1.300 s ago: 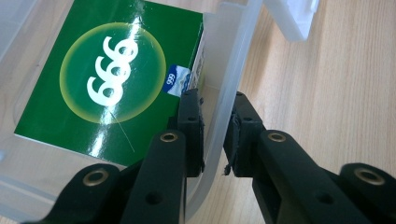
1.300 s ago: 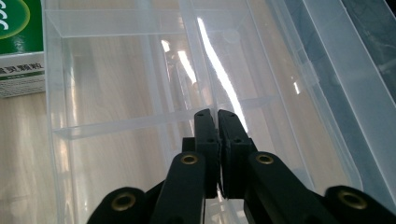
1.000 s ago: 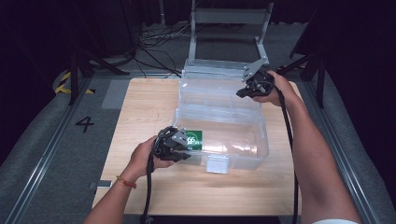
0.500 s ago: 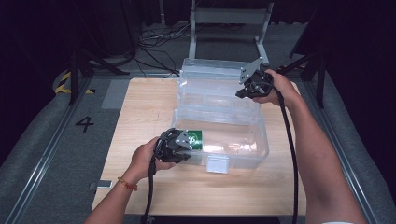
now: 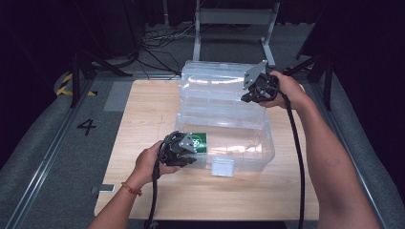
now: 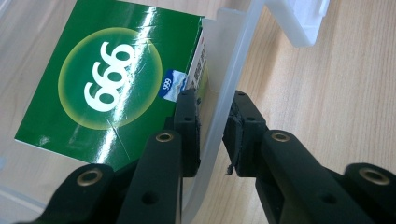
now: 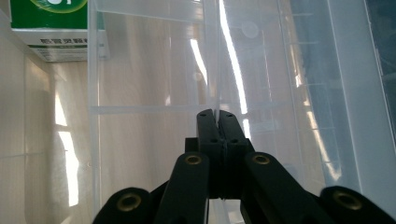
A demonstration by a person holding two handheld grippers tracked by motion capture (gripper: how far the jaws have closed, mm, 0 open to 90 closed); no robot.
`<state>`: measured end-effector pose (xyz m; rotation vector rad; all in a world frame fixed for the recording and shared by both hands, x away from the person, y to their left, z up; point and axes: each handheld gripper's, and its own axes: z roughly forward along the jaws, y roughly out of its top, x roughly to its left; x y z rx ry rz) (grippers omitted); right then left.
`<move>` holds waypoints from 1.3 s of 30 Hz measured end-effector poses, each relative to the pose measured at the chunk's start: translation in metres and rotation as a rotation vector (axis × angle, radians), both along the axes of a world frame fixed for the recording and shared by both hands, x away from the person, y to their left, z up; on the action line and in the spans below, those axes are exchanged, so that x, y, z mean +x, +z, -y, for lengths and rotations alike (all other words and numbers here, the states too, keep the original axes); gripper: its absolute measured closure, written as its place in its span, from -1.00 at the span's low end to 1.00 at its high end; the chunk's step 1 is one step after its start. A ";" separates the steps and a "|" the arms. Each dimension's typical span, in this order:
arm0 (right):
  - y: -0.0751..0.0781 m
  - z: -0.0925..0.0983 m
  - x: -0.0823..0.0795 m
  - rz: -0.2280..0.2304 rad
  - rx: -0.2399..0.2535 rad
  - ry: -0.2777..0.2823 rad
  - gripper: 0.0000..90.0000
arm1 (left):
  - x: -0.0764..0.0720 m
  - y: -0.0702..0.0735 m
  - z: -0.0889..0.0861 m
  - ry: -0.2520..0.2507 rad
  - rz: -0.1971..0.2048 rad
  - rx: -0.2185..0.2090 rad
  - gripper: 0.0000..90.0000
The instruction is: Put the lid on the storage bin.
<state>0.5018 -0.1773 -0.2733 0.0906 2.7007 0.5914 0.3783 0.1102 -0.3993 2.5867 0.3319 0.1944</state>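
The left claw (image 6: 212, 135) is clamped on the near rim of the clear plastic box (image 5: 267, 143), one jaw inside the wall and one outside, pinning the box to the desk (image 5: 143, 109); the green carton (image 6: 107, 79) lies in the box just beyond its inner jaw. The right claw (image 7: 217, 116) is shut tight on the thin edge of the raised lid (image 5: 215, 88), at the far side of the box. The likely trouble is the lid slipping out of that narrow pinch, since smooth plastic offers little bite, and dropping back onto the box; a hard pull on the lid could also drag the box from the left claw's hold. Against the earlier frames, the right claw and the lid edge stand a little higher, while the left claw and carton lie as before.
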 end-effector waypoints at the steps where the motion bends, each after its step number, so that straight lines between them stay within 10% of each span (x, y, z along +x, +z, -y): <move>1: 0.001 0.000 -0.001 -0.001 0.001 0.006 1.00 | -0.001 0.000 0.000 0.002 0.003 0.001 0.70; 39: 0.002 0.001 -0.077 0.088 -0.030 0.058 1.00 | -0.003 -0.005 0.008 0.015 0.001 0.021 0.63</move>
